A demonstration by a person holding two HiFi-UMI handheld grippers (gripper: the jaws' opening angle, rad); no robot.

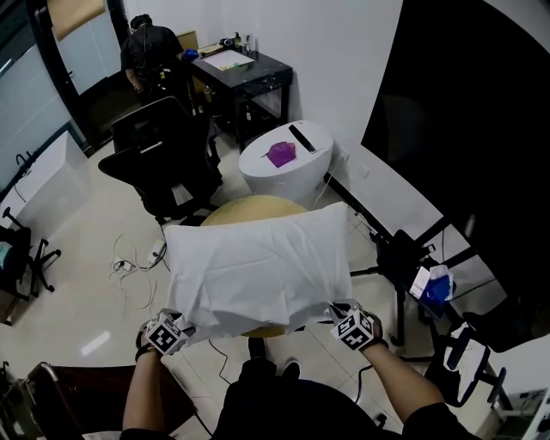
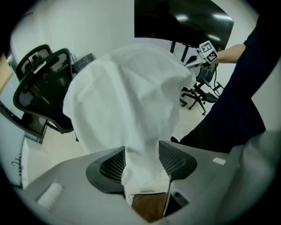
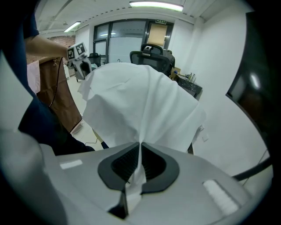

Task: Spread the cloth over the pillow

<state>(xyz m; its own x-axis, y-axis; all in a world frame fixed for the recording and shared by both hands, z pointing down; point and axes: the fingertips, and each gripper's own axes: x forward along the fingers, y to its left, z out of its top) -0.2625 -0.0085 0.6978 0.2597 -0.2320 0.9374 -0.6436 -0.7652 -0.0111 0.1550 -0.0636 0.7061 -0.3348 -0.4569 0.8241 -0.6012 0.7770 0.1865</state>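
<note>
Head view: left tool (image 1: 174, 326), right tool (image 1: 345, 321) each pinching near corner of cloth (image 1: 258, 266).

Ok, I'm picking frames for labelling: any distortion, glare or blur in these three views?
Head view: sharp, dark curved edge upper right, glare spot on the floor. Left gripper view: strong fisheye, black rim, lights mirrored in the dark screen. Right gripper view: same fisheye, bright ceiling lamp, cloth folds readable.

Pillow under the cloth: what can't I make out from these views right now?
Pillow: head view, the cloth covers all but a tan rim; both gripper views, cloth blocks it.
Cloth's far edge: gripper views, hidden behind its own bulge.
Left tool and right tool jaws: head view, under the cloth's near corners.
</note>
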